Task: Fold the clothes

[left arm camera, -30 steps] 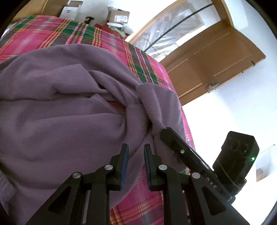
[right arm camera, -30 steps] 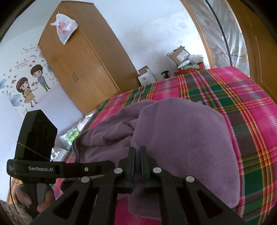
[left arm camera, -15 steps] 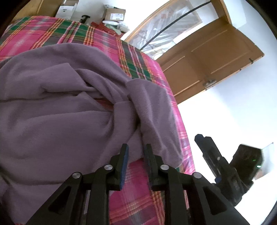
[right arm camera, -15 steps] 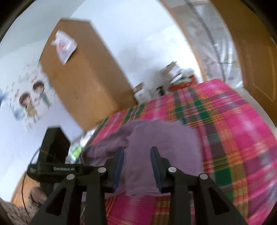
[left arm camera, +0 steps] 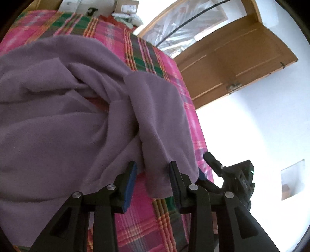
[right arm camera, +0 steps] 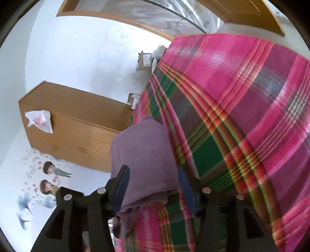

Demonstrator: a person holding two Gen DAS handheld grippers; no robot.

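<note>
Bed: a plaid bedspread (left arm camera: 149,217) in pink, green and orange stripes covers it and fills the lower part of both wrist views
Garment: a purple fleece garment (left arm camera: 58,139) lies rumpled on the bedspread, bunched into deep folds at its middle; one flap (left arm camera: 160,120) runs down toward the near edge of the bed
Wardrobe: a wooden wardrobe (right arm camera: 77,135) stands against the wall beyond the bed, with a white plastic bag (right arm camera: 38,121) on it
Door: a wooden door (left arm camera: 232,64) stands ajar beside a plastic-covered opening at the far side of the bed
Boxes: cardboard boxes (left arm camera: 127,6) sit against the wall past the head of the bed
Wall sticker: two cartoon children (right arm camera: 49,178) on the white wall next to the wardrobe
Left gripper: the left gripper (left arm camera: 153,182) has its fingers spread apart, with the hem of the flap lying between them, not pinched
Right gripper: the right gripper (right arm camera: 155,188) also has its fingers spread wide, straddling a folded edge of the garment on the bedspread without clamping it; in the left wrist view it shows just off the bed's edge
</note>
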